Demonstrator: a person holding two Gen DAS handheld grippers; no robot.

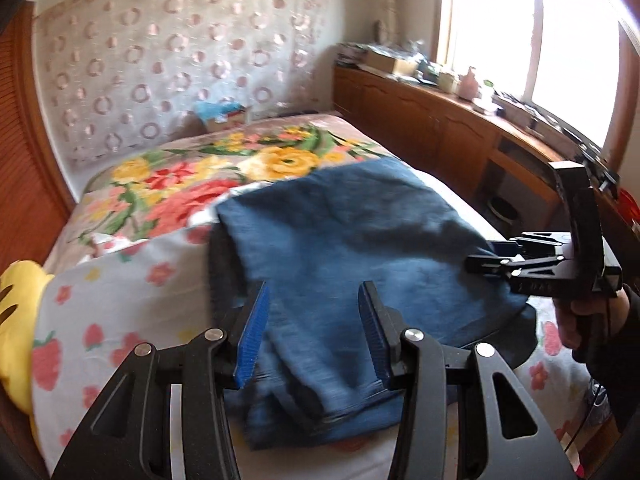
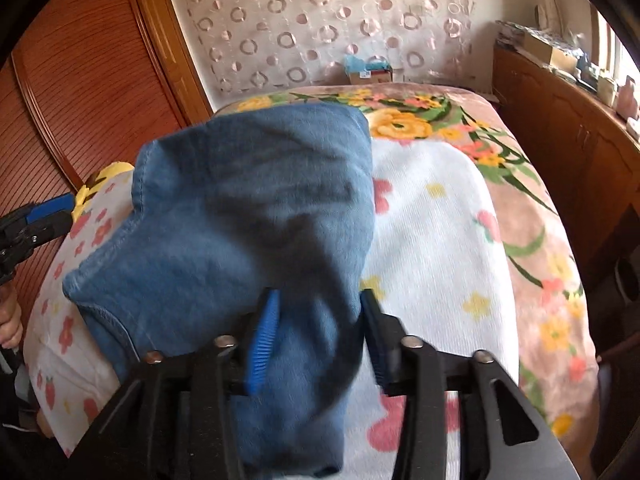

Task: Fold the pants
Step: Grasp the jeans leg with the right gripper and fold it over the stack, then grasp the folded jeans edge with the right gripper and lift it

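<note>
Looking along your left gripper (image 1: pixel 314 334), you have the jaws standing apart, released, with the pants (image 1: pixel 340 240) lying under and between them; the blue pads (image 1: pixel 252 340) do not press on the cloth. The pants rest as a folded blue bundle on the bed (image 1: pixel 132 300), close to its near edge, their long axis running from the near edge away toward the flowered blanket (image 1: pixel 208 172) at the far end. A stack of layered edges sits right below the left jaws, so that end is the one you are nearest. Your right gripper (image 1: pixel 500 260) comes in from the right edge of the bed, held in a hand (image 1: pixel 588 316), its tips over the right side of the bundle.

From the right gripper (image 2: pixel 318 334), the jaws are also parted, and a fold of denim passes between them; the pads (image 2: pixel 262 340) look clear of it, though blur makes the contact hard to judge. I read this as released, the cloth just lying in the gap. The pants (image 2: pixel 240 208) spread up and left from here, seamed edge toward the bed's left side, where the left gripper (image 2: pixel 44 216) shows at the margin.

Judging by the layers, the fold seems well along. Each hand has cloth right at its jaws, so neither needs to reach far.
</note>
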